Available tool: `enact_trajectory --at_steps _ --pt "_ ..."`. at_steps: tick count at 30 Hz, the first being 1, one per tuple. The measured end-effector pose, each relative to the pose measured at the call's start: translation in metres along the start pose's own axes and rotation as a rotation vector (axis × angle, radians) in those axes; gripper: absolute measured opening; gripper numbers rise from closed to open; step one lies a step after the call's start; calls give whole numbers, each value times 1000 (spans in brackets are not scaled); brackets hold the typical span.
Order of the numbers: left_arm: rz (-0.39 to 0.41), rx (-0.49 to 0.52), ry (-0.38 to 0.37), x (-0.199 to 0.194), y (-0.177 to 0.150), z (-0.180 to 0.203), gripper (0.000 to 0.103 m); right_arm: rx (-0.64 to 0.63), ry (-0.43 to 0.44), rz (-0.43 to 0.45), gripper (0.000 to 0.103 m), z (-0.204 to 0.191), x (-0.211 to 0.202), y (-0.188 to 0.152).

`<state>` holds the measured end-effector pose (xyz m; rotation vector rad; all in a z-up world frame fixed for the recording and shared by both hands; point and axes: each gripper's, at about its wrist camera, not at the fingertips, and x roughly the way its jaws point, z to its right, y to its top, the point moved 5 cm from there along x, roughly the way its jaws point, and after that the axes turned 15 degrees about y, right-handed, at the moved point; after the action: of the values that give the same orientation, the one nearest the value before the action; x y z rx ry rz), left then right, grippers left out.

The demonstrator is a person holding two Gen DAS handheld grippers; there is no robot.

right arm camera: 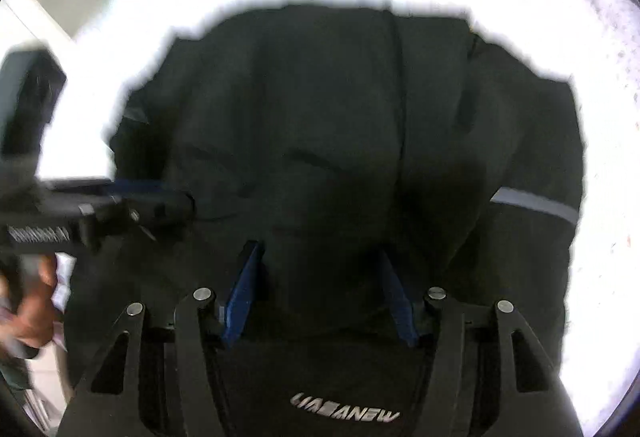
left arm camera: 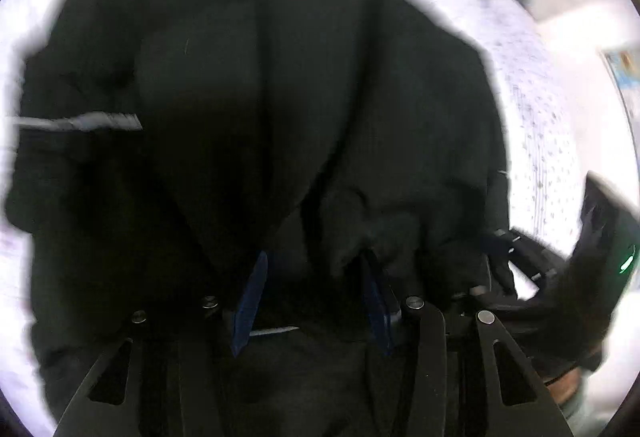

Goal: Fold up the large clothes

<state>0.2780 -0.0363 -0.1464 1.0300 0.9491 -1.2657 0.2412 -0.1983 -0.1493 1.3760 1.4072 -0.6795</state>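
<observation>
The black jacket (right arm camera: 340, 125) is spread on the white bed (right arm camera: 600, 277) at 12 o'clock, unfolded (folding remains). Left tool (left arm camera: 316, 277) and right tool (right arm camera: 320, 269) are apart, gripping nothing.

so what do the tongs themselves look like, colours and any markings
Both tongs share one design. The right tongs have two flat dark blue fingers on black linkage arms with triangular cut-outs and silver round pivot pins. The left tongs look the same. From the right wrist view, the left unit's black body carries a white printed strip too blurred to read, with a bare hand under it.
</observation>
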Motion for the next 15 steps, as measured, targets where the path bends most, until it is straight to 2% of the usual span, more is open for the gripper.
enact_trajectory --at_steps 3,8,11,14,15 --pt "-7 -26 -49 -5 3 -5 49 -2 -9 24 64 -1 -2 0" --pt "68 23 -67 -47 -21 -19 49 37 67 75 64 -4 -40 -14" --pt "129 36 -37 -83 -46 -41 49 10 40 113 64 -5 -71 -38" --pt "169 -24 13 -115 -75 -86 50 20 -29 127 64 4 -100 -66" --pt "174 -51 28 -120 -75 -104 50 30 -39 130 64 13 -104 -69"
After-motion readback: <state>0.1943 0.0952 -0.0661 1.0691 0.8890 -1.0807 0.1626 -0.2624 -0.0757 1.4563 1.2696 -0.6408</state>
